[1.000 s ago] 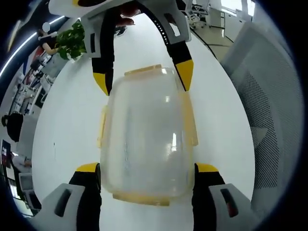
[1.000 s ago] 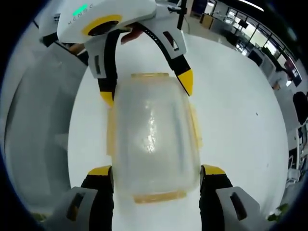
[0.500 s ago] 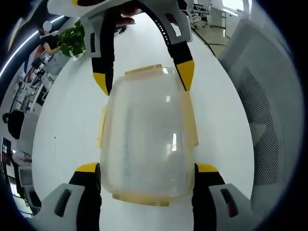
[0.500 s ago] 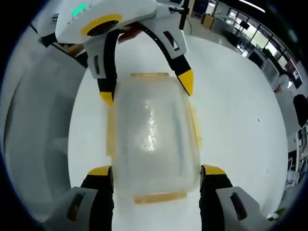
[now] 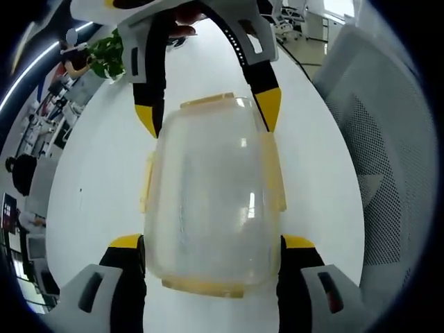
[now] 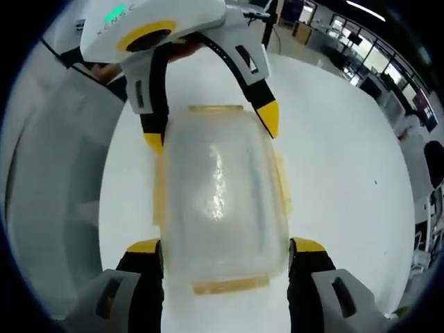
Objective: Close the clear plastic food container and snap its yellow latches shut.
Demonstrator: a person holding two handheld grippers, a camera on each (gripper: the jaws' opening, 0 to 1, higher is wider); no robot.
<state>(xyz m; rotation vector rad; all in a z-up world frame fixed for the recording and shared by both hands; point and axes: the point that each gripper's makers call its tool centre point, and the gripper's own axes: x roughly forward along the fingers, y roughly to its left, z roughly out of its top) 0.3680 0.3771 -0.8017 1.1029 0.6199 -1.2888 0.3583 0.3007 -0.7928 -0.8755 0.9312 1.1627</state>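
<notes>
While lying on the white table (image 5: 90, 180):
Container (image 5: 211, 194): resting lid-on, centred.
Left gripper (image 5: 211, 246): jaws gripping container's near end.
Right gripper (image 6: 225, 246): jaws clasping the opposite end.
Room: table showing bare around container's edges.

Clear container (image 5: 211, 201), lid on, lies flat on the white counter (image 5: 97, 180); yellow latches (image 5: 205, 286) along all four edges.

Bare table (image 5: 104, 173) around container (image 5: 211, 194)
</notes>
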